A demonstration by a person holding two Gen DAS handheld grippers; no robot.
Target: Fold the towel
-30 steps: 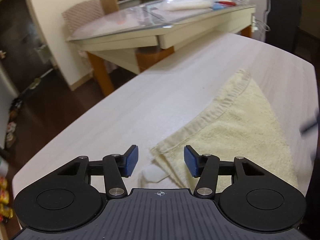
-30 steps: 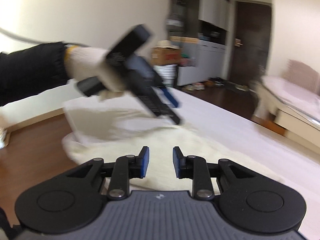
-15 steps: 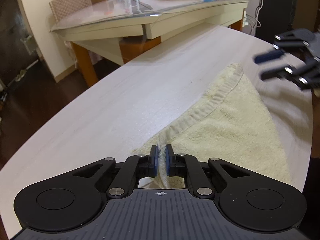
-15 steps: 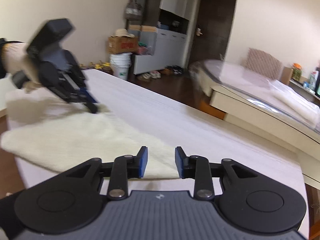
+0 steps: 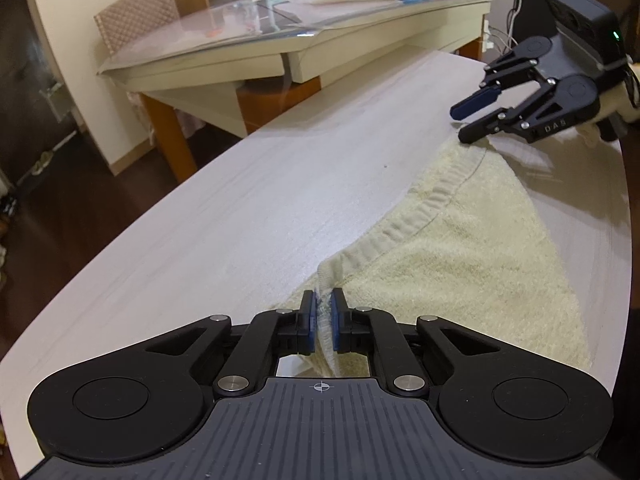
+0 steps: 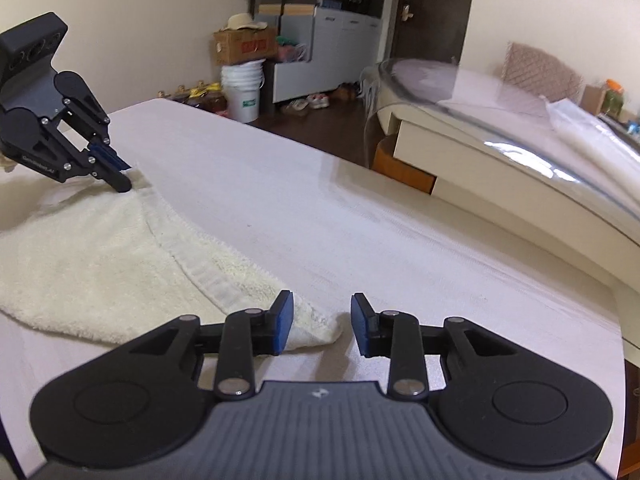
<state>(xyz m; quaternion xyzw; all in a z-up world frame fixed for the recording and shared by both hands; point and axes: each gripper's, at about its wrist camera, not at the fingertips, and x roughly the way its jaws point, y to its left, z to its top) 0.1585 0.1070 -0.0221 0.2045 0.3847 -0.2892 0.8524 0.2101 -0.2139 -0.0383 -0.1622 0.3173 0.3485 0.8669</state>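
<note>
Left gripper [image 5: 323, 322] pinches cream terry towel [image 5: 460, 256] corner; right gripper [image 6: 322, 322] open

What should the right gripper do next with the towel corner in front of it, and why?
Probably ease the right gripper forward and close on the towel corner. Its jaws stand open, with that corner lying on the table between and just ahead of them, not yet pinched. The left gripper is already shut on its own corner, so both ends could then be lifted.

left tool [image 5: 322, 322] clamped, right tool [image 6: 322, 325] (lowered) agape
</note>
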